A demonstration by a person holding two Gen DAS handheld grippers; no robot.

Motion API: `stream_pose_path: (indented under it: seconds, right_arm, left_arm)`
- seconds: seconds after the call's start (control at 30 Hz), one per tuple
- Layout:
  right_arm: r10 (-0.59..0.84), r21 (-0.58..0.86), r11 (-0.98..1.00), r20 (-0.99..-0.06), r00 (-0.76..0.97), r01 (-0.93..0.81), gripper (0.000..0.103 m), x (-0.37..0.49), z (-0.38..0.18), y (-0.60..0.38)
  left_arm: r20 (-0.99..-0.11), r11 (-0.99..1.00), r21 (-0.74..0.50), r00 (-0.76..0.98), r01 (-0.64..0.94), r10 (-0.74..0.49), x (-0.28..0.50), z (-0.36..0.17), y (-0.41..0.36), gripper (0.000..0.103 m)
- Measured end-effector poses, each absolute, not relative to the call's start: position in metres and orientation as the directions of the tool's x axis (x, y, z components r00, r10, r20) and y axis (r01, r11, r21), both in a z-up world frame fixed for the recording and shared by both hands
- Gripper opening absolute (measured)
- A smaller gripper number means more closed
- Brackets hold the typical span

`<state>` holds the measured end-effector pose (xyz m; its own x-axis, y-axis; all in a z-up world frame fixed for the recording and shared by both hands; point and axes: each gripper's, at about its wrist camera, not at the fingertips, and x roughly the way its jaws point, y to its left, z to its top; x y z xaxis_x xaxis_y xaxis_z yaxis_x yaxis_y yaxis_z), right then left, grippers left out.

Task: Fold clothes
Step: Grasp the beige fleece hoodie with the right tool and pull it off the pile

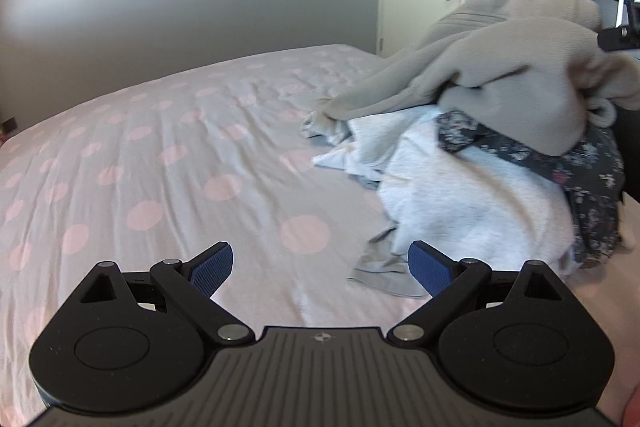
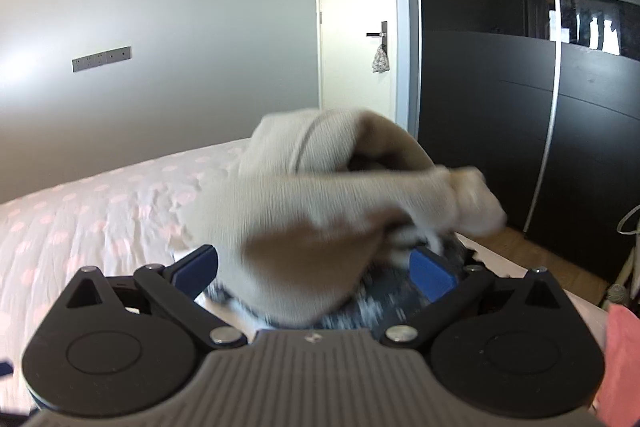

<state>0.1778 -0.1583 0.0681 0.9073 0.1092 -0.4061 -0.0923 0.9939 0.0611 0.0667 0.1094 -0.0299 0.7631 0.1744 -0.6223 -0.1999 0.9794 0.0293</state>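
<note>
1. Landmark: bed [image 1: 168,163] w/ pale sheet, pink dots; grey wall behind it, white door at its far corner.
2. Clothes pile [image 1: 480,163] sits on the bed's right side as the left wrist cam sees it; rest of the sheet is bare.
3. Pile top: beige garment [image 1: 512,67], bunched and draped over the others, one end trailing down to the sheet.
4. Under it: white garment [image 1: 460,195] spreading toward the near bed edge, and dark floral garment [image 1: 592,167] on the pile's right side.
5. Small grey-beige piece [image 1: 384,267] lies flat on the sheet at the pile's near foot.
6. Left gripper [image 1: 320,267]: jaws spread wide, nothing between them, hovering over the sheet; its right pad is just beside the grey-beige piece.
7. Right gripper [image 2: 316,267]: jaws wide apart, pushed into the pile; beige garment [image 2: 320,195] and dark floral cloth [image 2: 384,303] sit between the pads, blurred. Pads not closed on the cloth.
8. Dark wardrobe [image 2: 500,87] stands past the bed, right of the door.
</note>
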Motion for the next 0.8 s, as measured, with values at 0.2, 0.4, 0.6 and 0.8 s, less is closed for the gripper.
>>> stream_pose_path:
  seconds: [0.2,0.4,0.6,0.8]
  right_arm:
    - [0.089,0.055,0.996,-0.429,0.899,-0.072,0.103,0.244,0.080,-0.145]
    - [0.021,-0.078,0.995,-0.431,0.902,-0.060,0.101,0.285,0.077,-0.116]
    - [0.021,-0.133,0.987,-0.463,0.886,-0.093,0.058,0.293,0.078,-0.093]
    - [0.115,-0.139,0.969,-0.486,0.866,-0.206,0.039,0.259,0.081,-0.063]
  left_arm:
    - [-0.632,0.947,0.057,0.723,-0.316,0.279,0.060,-0.036,0.154,0.096]
    - [-0.661,0.915,0.049,0.674,-0.400,0.330,0.045,-0.045,0.195,0.096]
    - [-0.667,0.893,0.059,0.649,-0.446,0.367,0.033,-0.045,0.223,0.096]
    - [-0.655,0.874,0.067,0.639,-0.482,0.403,0.018,-0.044,0.254,0.096]
